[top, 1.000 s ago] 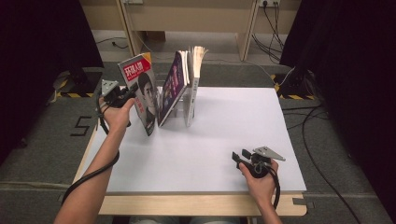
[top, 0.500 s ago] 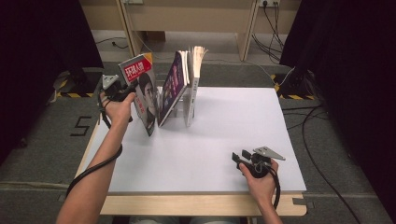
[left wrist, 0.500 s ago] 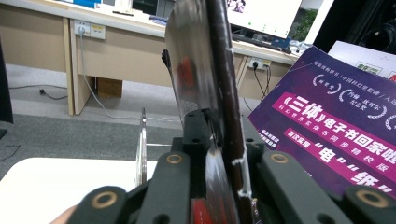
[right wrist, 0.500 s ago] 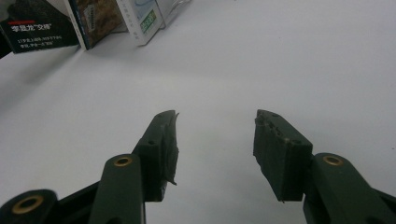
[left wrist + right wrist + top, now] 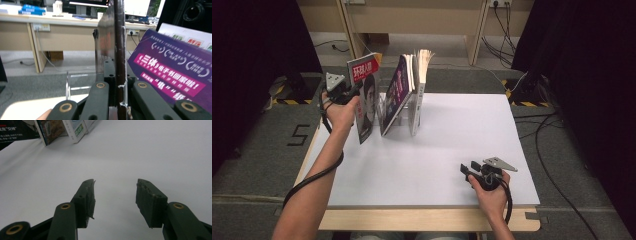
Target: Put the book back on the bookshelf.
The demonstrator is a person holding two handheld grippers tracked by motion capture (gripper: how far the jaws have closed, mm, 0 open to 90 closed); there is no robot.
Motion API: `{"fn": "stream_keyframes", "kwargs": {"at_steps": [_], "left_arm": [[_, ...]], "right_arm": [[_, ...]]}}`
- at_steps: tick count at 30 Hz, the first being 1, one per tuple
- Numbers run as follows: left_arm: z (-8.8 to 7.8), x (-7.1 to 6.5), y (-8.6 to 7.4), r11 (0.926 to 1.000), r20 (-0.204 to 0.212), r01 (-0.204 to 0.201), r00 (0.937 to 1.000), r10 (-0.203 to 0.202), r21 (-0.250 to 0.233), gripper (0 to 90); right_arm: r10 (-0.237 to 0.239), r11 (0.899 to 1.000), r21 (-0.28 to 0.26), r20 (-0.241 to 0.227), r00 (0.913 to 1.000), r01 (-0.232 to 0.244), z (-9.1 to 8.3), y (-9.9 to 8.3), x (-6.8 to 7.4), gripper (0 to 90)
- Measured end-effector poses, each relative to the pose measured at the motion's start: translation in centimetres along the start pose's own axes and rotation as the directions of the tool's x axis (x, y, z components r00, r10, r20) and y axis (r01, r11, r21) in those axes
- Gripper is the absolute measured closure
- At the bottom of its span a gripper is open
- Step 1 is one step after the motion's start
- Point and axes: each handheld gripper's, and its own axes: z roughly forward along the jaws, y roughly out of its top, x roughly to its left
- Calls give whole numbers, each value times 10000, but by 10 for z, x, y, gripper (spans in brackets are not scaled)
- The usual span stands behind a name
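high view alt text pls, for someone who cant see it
The left gripper clamps a red-topped magazine, tilted beside a clear rack of books at the white table's far left. The right gripper rests open near the front edge.

Even overhead light, blurred close-ups

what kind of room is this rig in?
Probably a lab or office set up for recording: a white table fenced by black curtains, hazard tape on the floor, desks with monitors behind.
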Motion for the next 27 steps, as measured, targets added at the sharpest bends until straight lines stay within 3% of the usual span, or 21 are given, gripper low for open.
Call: {"fn": "stream_keyframes", "kwargs": {"at_steps": [4,12,27], "left_arm": [[2,2,9,9992,-33,-248,9997,247,-299,866],[7,10,19,9967,-130,-215,9997,205,-786,866],[22,12,33,9886,-194,-428,9990,404,-1444,866]], "right_arm": [[-41,10000,2,1,10000,41,0,0,0,492],[-33,10000,20,-15,10000,33,1,0,-2,492],[-67,10000,53,2,10000,67,1,0,-3,493]]}}
